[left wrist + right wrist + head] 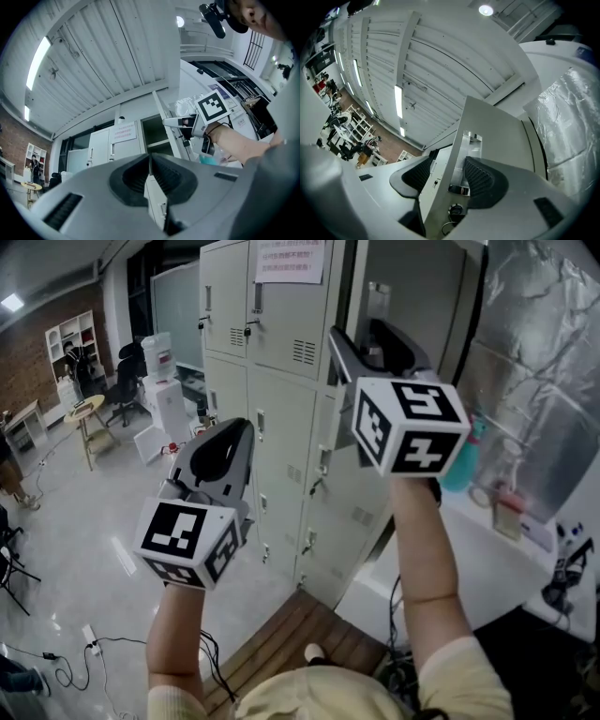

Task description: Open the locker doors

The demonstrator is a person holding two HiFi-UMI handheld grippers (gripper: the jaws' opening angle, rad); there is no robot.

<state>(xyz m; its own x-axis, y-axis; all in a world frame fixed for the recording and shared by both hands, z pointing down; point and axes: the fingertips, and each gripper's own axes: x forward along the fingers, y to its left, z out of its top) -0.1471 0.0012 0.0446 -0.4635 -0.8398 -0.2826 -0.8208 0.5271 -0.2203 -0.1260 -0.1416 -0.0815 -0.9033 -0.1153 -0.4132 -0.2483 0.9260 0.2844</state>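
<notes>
Polished grey floor and a brick-walled office lie off to your left, and straight ahead stands the bank of pale metal lockers. Your right gripper is raised to the top right locker door, which already stands swung out from the frame. Its jaws straddle the door's free edge at the chrome handle, 1 pad on each face. They look clenched on the sheet, though the left pad may sit just off it. Your left gripper hangs lower, in front of the closed doors, jaws pressed together with nothing between them. Expect thin sheet steel: light, stiff across its width, a little springy at the corners, and painted smooth, so likely slippery under the pads. The hinge should carry the weight, so a gentle pull along the arc is probably enough; a yank could rattle the panel or slide it out of your grip. Take hold at the handle or the edge beside it, far from the hinge, and keep clear of the lock below. The closed doors offer only their small handles, so hook a jaw tip there.
</notes>
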